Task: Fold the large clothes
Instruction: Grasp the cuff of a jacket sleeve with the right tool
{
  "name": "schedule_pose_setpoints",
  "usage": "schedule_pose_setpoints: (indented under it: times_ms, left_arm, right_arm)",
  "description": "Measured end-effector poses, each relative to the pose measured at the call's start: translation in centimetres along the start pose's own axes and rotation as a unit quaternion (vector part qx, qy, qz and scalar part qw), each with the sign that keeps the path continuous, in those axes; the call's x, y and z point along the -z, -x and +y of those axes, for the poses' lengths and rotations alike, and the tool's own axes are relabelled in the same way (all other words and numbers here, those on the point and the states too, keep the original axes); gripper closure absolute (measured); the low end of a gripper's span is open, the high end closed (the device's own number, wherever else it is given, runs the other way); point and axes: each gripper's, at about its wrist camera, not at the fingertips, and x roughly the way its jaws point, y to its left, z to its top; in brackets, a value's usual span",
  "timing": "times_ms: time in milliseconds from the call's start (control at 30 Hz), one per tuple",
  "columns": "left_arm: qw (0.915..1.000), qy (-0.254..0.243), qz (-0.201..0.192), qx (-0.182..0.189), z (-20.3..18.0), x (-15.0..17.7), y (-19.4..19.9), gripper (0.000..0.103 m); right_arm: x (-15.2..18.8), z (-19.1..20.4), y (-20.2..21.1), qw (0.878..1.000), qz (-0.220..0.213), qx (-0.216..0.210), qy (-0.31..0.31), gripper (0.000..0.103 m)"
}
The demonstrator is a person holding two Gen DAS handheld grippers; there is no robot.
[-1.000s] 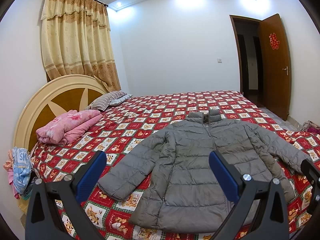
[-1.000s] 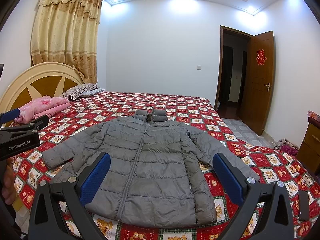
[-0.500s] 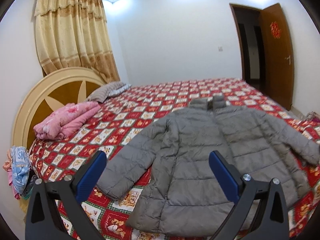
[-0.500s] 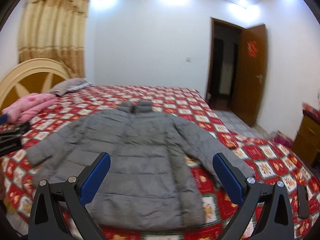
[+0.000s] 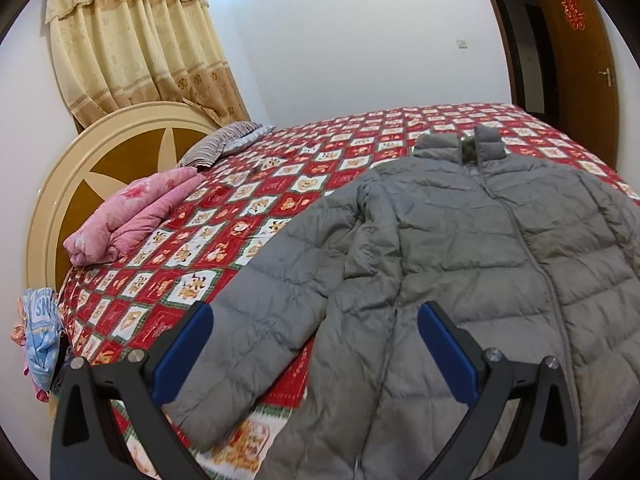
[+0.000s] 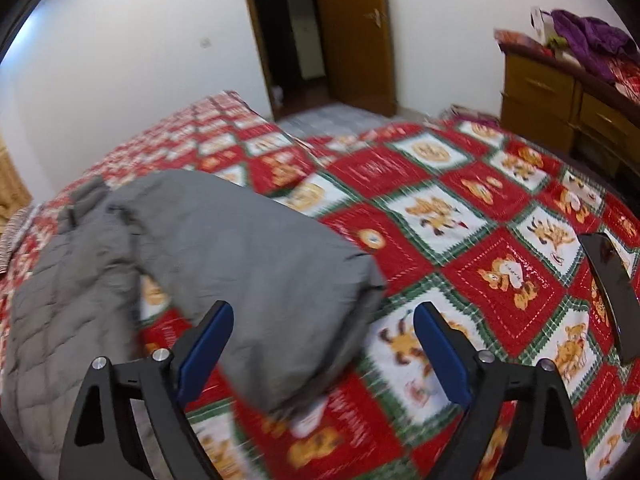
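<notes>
A grey quilted puffer jacket [image 5: 460, 248] lies front up on the bed, zipped, collar toward the far side, both sleeves spread out. My left gripper [image 5: 316, 320] hovers open just above its left sleeve [image 5: 256, 328], near the cuff, with nothing pressed between the blue pads. My right gripper [image 6: 324, 316] hangs over the cuff end of the right sleeve [image 6: 280, 272]. Its jaws are closing, still wide, and the sleeve lies between and below the fingers without being pinched. The right wrist view is blurred by motion.
The bed wears a red, white and green patchwork quilt [image 5: 248, 216]. A folded pink blanket [image 5: 132, 216] and striped pillow [image 5: 224, 148] lie by the round headboard [image 5: 96, 160]. A dark phone [image 6: 612, 280] rests on the quilt right of my right gripper. A wooden dresser [image 6: 560, 100] stands beyond.
Both grippers have dropped and come closer to the jacket. The left swung toward the left sleeve. The right swung right and rolled, now over the right sleeve's cuff, its jaws slightly narrower.
</notes>
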Motion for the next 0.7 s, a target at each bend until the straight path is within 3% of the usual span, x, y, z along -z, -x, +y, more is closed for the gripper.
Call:
schedule_pose_setpoints:
  times_ms: [67, 167, 233, 300, 400, 700]
  left_arm:
    - [1.0, -0.006, 0.006, -0.003, -0.4, -0.4, -0.9, 0.0]
    - [0.9999, -0.008, 0.011, 0.0, -0.5, -0.8, -1.6, 0.0]
    - [0.9998, -0.007, 0.017, 0.002, -0.3, -1.1, -2.0, 0.0]
    - [0.9998, -0.004, 0.022, 0.003, 0.0, -1.6, -2.6, 0.0]
    - [0.9994, 0.008, 0.032, 0.01, 1.2, -2.2, -3.5, 0.0]
    - [0.9965, 0.03, 0.034, -0.07, 8.2, -3.9, -7.5, 0.0]
  right_arm:
    - [-0.1, 0.0, -1.0, 1.0, 0.016, -0.001, -0.001, 0.022]
    - [0.3, 0.3, -1.8, 1.0, 0.028, -0.006, 0.013, 0.045]
    - [0.5, 0.9, -2.3, 0.999, 0.026, -0.004, 0.032, 0.054]
    - [0.3, 1.2, -2.3, 0.999, 0.016, -0.001, 0.043, 0.076]
    - [-0.6, 1.0, -2.1, 0.999, 0.009, 0.0, 0.043, 0.09]
    - [-7.0, 3.5, 2.1, 0.992, -0.081, 0.03, 0.094, 0.094]
